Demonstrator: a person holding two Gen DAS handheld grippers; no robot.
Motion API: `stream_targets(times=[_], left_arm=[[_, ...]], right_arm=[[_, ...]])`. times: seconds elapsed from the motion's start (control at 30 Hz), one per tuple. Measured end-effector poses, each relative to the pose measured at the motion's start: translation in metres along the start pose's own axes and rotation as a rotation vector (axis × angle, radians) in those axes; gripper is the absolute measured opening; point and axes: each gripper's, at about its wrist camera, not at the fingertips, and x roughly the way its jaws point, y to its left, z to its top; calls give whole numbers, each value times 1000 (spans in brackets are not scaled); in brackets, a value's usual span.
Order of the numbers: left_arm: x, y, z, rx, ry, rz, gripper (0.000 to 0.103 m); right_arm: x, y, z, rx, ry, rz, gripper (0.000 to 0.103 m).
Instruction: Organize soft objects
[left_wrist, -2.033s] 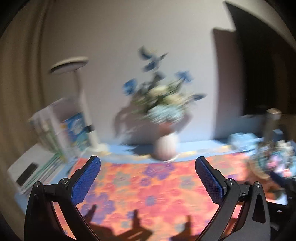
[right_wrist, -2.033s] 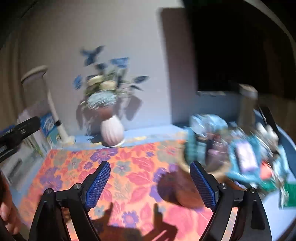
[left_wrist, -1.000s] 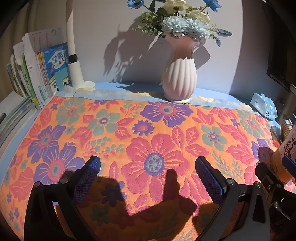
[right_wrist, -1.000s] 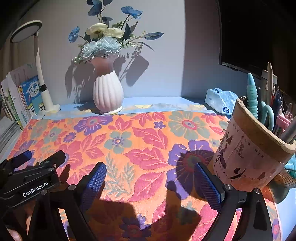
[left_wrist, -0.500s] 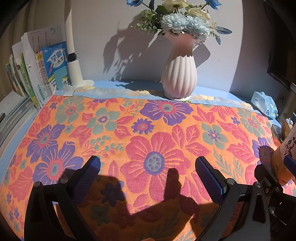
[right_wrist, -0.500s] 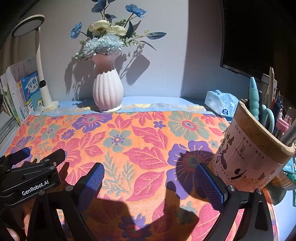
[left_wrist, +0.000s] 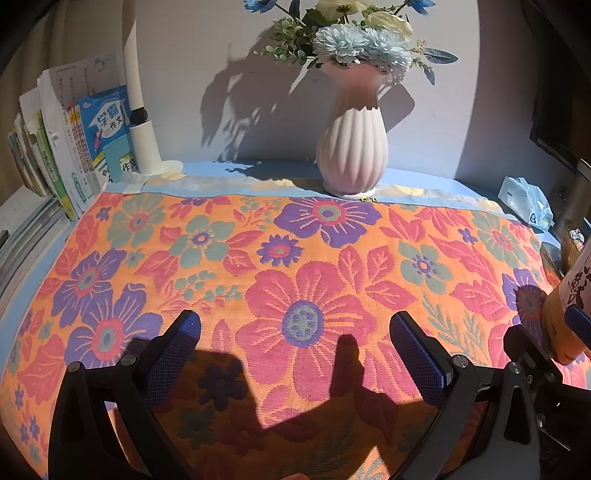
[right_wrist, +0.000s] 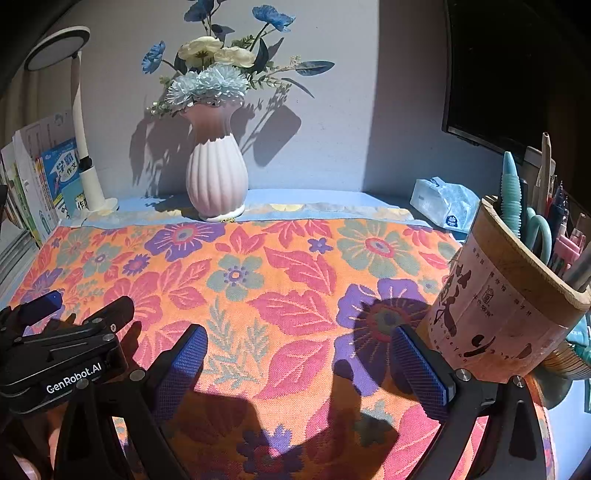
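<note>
An orange flowered cloth (left_wrist: 303, 266) (right_wrist: 295, 280) lies spread flat over the desk. My left gripper (left_wrist: 295, 336) hovers open above the cloth's near part, nothing between its blue pads. My right gripper (right_wrist: 299, 350) is open too, wide above the cloth, with its right finger (right_wrist: 419, 363) close beside the pen holder. The left gripper's body (right_wrist: 62, 354) shows at the left of the right wrist view, and part of the right gripper (left_wrist: 576, 325) at the right edge of the left wrist view.
A pink ribbed vase (left_wrist: 352, 147) (right_wrist: 216, 177) of flowers stands at the cloth's far edge. Books (left_wrist: 66, 147) and a white lamp (right_wrist: 83, 129) are at the far left. A tissue pack (right_wrist: 443, 203) and a wooden pen holder (right_wrist: 506, 295) stand on the right.
Two seconds ago both views were blurred and aimed higher; both grippers have since tipped down toward the cloth. Over the last second they have held still.
</note>
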Motion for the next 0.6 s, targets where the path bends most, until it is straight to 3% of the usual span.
stream_targets(times=[0.6], left_arm=[[1,-2,0,21,3,3,102]], right_arm=[[2,1,0,-4,9,-3,101]])
